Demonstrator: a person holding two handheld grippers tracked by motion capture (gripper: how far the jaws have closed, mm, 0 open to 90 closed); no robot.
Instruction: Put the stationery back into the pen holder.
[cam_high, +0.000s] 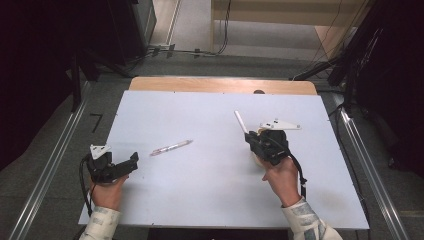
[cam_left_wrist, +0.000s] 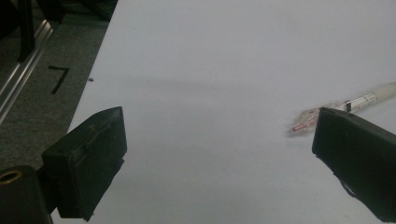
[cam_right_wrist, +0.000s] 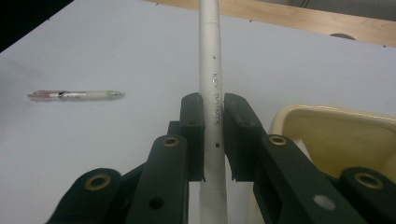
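Two pens: right tool (cam_right_wrist: 214, 109) pinching white pen (cam_right_wrist: 210, 56), lifted; next, probably drop into cream cup (cam_right_wrist: 336, 135); left tool (cam_left_wrist: 219, 140) spread.

Overhead cam, two jaw-cams, shared table (cam_high: 200, 200)

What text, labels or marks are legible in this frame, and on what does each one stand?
"KEY POINTS": printed along the white pen clamped in the right tool.
"7": black tape mark on the floor left of the table.
Label on the clear pen lying on the table: too small and blurred to read.
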